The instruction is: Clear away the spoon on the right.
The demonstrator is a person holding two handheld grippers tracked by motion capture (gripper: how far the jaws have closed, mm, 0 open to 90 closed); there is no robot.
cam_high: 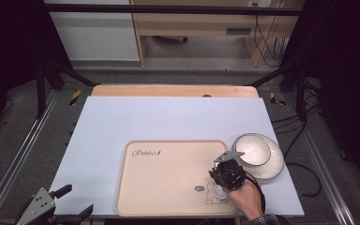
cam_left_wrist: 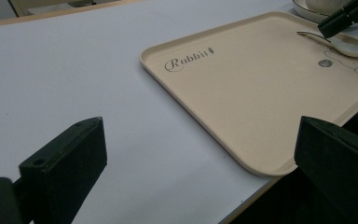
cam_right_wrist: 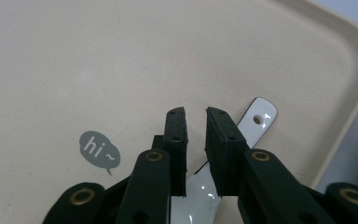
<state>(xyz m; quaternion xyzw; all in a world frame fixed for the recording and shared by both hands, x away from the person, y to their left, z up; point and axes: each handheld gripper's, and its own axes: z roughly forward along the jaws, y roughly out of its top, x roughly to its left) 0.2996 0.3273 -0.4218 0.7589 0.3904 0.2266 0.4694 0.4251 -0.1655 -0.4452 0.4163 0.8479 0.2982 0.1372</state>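
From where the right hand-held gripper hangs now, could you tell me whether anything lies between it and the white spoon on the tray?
Nothing visible does. The right hand-held gripper hangs just above the white spoon, jaws slightly apart, with only bare tray around it.

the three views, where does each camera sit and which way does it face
High view: above the person's table edge, looking forward and down on the beige rectangular plastic tray; a hand shows.
Left gripper view: rides the left hand-held gripper, low, facing across the tray; its wide-apart black jaws show.
Right gripper view: rides the right hand-held gripper, looking down between nearly closed jaws at the white glossy ceramic spoon.
All three share the tray.
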